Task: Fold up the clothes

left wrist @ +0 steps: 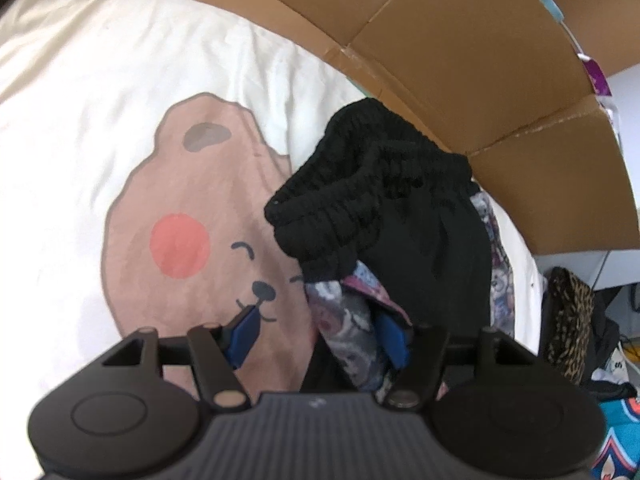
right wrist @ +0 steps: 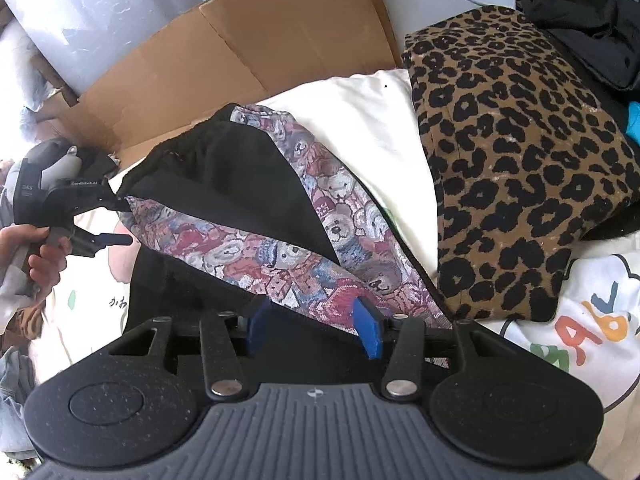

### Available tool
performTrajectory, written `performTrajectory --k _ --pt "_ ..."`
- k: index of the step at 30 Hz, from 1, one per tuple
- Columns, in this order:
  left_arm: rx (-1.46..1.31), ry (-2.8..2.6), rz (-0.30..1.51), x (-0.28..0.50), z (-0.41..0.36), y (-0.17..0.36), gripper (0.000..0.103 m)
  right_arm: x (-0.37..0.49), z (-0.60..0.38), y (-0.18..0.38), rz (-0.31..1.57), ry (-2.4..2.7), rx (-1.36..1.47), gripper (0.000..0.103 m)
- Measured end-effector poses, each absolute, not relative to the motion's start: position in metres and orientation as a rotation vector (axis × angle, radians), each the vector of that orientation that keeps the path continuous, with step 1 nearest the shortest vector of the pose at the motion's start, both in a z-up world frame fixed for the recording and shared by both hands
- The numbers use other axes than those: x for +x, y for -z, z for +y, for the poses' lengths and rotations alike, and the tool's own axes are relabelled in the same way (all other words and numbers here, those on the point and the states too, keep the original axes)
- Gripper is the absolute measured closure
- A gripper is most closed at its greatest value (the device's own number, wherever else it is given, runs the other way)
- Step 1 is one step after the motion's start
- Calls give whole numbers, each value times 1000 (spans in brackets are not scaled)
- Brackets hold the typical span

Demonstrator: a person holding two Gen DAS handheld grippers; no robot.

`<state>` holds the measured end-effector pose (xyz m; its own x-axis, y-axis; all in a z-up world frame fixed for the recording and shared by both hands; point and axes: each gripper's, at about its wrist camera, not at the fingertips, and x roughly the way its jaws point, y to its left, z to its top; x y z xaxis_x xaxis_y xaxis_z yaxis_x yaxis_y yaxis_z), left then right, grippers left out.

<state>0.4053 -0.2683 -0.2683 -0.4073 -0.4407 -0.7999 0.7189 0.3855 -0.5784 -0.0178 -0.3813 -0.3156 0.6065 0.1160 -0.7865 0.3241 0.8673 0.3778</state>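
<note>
shorts (right wrist: pixel 256 216), black with a teddy-bear woven panel and a ribbed elastic waistband (left wrist: pixel 360 184), lie stretched over a cream bedspread (left wrist: pixel 100 80) printed with a big pink bear face (left wrist: pixel 192 240). this cream cover fills most of the surface; in the right wrist view it carries coloured block letters at the right edge, only "ab" or so legible, and a few small dark characters at the left that i cannot read. brown cardboard (left wrist: pixel 460 60) stands as a wall along the far edge, closing that side. a folded leopard-print garment (right wrist: pixel 512 168) lies just right of the shorts, touching the cream cover, with dark clothing heaped behind it; open cream cloth remains to the left, over the bear face. the left gripper (right wrist: pixel 116 220), held in a hand (right wrist: pixel 36 252), has faint white lettering on its body, too small to read surely; its jaws stand partly apart with the shorts' corner between the blue pads (left wrist: pixel 244 336), though whether they press it i cannot tell. the right gripper (right wrist: pixel 314 332) stands roughly half open, its pads either side of the bear-print hem without pinching it.
</note>
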Motion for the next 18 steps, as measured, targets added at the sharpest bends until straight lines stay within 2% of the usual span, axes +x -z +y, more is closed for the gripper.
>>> performTrajectory --k 4,6,8,10,12,15,18 --pt "253 1331 1494 401 -271 263 51 -16 -379 318 924 125 521 47" --pt "264 1349 1475 399 -272 258 63 -15 -378 318 924 124 518 47" --pt "280 1367 1460 396 -273 252 70 -15 -377 319 925 122 516 47" --pt "290 1372 1448 395 -275 246 73 -14 -376 319 927 120 514 47" --pt "306 1389 1424 392 -276 240 80 -14 -376 319 926 117 517 46" --pt "326 1415 1391 389 -279 229 86 -13 -376 318 919 118 517 45" --pt "387 1436 1341 381 -285 215 86 -13 -378 316 910 124 513 45"
